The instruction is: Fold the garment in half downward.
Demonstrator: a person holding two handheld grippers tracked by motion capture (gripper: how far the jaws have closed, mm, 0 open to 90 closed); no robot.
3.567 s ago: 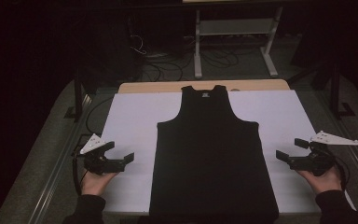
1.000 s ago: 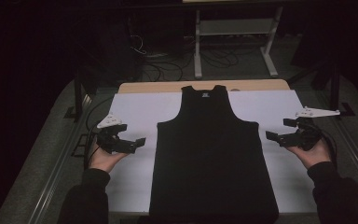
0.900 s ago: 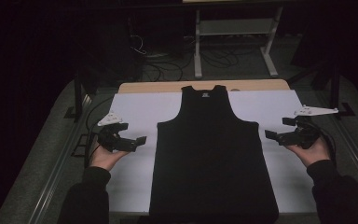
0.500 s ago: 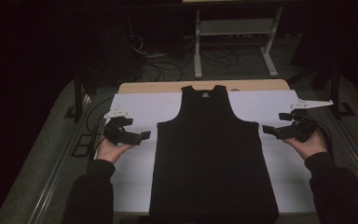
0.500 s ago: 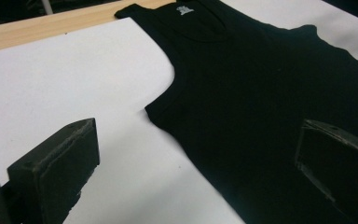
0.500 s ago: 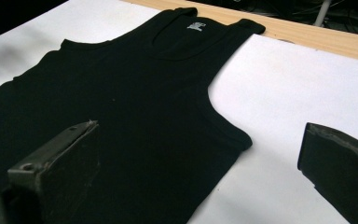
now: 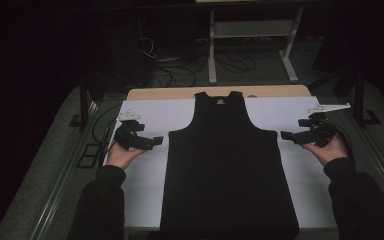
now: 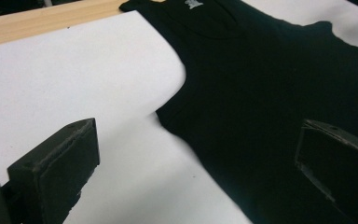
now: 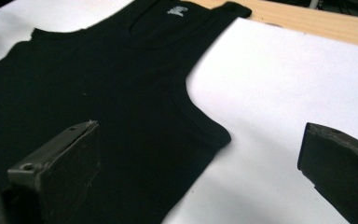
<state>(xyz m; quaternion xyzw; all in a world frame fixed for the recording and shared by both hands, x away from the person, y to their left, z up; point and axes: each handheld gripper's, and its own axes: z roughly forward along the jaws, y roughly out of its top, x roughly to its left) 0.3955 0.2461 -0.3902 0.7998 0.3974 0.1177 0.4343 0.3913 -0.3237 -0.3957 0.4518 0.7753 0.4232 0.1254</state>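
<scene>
Black tank top lying flat, face up, centred on the white sheet over the desk, neck away from the person. Left gripper just beside the left armpit corner, jaws spread wide, nothing held. Right gripper mirrored at the right armpit, jaws likewise released. Best lowered together, level, one jaw slid under the side seam, pinching both fabric layers, sparing the sheet beneath.

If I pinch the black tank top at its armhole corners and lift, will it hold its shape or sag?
The tank top is thin knit lying flat on the white sheet, so it likely droops between pinch points. It looks light. Dragging may bunch it, and both grippers, left and right, are open beside it.
</scene>
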